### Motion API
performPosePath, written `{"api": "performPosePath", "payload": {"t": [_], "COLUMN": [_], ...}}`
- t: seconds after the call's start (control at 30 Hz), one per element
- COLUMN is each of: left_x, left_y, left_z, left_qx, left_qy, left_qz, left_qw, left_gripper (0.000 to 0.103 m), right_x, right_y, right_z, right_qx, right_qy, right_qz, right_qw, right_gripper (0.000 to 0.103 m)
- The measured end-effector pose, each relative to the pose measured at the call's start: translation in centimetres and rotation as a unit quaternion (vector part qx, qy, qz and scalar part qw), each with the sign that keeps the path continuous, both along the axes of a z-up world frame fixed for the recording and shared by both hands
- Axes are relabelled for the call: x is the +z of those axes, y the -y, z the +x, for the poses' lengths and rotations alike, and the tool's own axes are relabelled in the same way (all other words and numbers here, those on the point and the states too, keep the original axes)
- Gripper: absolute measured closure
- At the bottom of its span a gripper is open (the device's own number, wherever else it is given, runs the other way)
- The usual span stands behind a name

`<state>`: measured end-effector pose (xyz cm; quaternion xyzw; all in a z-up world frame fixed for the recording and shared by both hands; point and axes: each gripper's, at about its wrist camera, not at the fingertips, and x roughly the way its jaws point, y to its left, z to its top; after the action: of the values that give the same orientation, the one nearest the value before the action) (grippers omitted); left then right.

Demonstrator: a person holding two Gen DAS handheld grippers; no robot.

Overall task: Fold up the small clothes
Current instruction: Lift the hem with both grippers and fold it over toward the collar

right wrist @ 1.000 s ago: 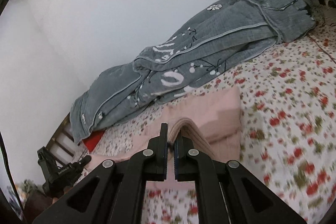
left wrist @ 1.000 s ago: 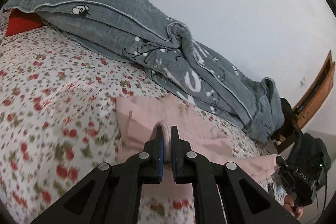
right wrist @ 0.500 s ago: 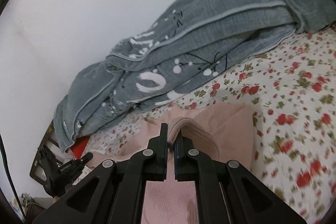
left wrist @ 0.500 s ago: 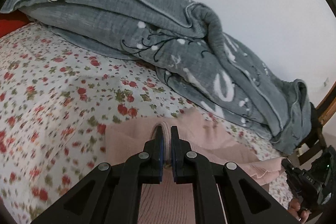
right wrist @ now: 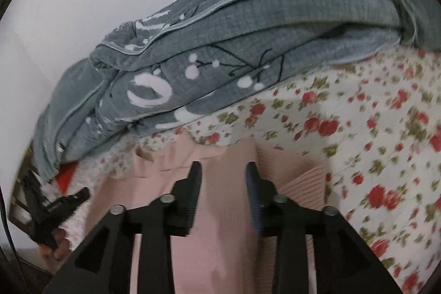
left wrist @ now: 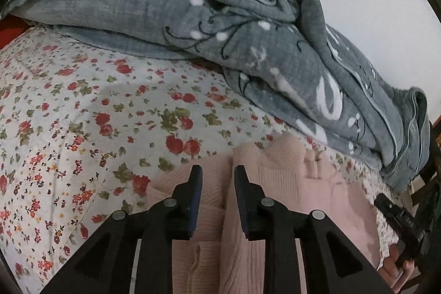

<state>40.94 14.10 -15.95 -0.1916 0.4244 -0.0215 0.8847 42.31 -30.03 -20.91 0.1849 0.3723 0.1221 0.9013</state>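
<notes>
- Ahead of the left hand-held gripper [left wrist: 215, 175], jaws just parted and pressing nothing, one ribbed pink knit garment [left wrist: 278, 178] lies on the floral bedsheet [left wrist: 82, 115].
- Right view: right hand-held gripper [right wrist: 223, 171], likewise just opened, above the same knit; one quilted grey blanket [right wrist: 248, 40] behind.

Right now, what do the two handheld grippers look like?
Both match. The left gripper and right gripper are matte black plastic, each with two triangular cut-out arms, round silver pivot pins and narrow fingers lined with dark blue ribbed pads. No cables or sleeves show, and the white lettering on the body is unreadable.
</notes>
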Motion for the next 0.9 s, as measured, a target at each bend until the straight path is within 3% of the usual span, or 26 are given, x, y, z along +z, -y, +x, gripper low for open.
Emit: {"api": "performPosePath", "payload": {"t": [0.2, 0.33, 0.37, 0.4, 0.47, 0.63, 0.67, 0.73, 0.77, 0.8, 0.9], "left_x": [-1.4, -0.9, -0.7, -0.6, -0.2, 0.6, 0.2, -0.9, -1.6, -1.9, -1.2], "left_y": [1.4, 2.1, 2.3, 2.6, 3.4, 4.3, 4.5, 4.6, 4.5, 4.1, 2.5], "left_z": [1.3, 1.1, 1.1, 1.1, 1.2, 1.0, 1.4, 2.0, 2.2, 2.2, 1.0], "left_qx": [-0.03, -0.057, -0.062, -0.066, -0.082, -0.082, -0.074, -0.055, -0.048, -0.045, -0.018], "left_qy": [-0.026, -0.013, -0.009, -0.008, 0.004, 0.034, 0.021, -0.008, -0.024, -0.023, -0.002], "left_qz": [0.01, 0.002, 0.004, 0.009, 0.022, 0.041, 0.053, 0.079, 0.085, 0.074, 0.055], "left_qw": [0.9992, 0.9983, 0.998, 0.9977, 0.9964, 0.9953, 0.9956, 0.9953, 0.995, 0.996, 0.9983], "left_gripper": [0.08, 0.08, 0.075, 0.058, 0.042, 0.042, 0.047, 0.067, 0.086, 0.096, 0.096], "right_x": [-2.5, -2.9, -2.8, -2.8, -2.9, -3.0, -3.1, -3.2, -3.2, -3.2, -2.5], "right_y": [-1.3, -1.5, -1.6, -1.7, -1.8, -2.0, -2.0, -1.9, -1.9, -1.9, -1.6], "right_z": [1.0, 1.4, 1.3, 1.3, 1.4, 1.4, 1.4, 1.4, 1.4, 1.4, 0.9], "right_qx": [0.005, 0.005, 0.005, 0.006, 0.005, 0.003, 0.003, 0.004, 0.006, 0.007, 0.008], "right_qy": [-0.033, -0.035, -0.033, -0.031, -0.03, -0.028, -0.028, -0.028, -0.028, -0.029, -0.018], "right_qz": [-0.047, -0.057, -0.059, -0.06, -0.063, -0.061, -0.059, -0.056, -0.055, -0.054, -0.045], "right_qw": [0.998, 0.998, 0.998, 0.998, 0.998, 0.998, 0.998, 0.998, 0.998, 0.998, 0.999], "right_gripper": [0.068, 0.081, 0.089, 0.092, 0.093, 0.094, 0.094, 0.095, 0.096, 0.096, 0.097]}}
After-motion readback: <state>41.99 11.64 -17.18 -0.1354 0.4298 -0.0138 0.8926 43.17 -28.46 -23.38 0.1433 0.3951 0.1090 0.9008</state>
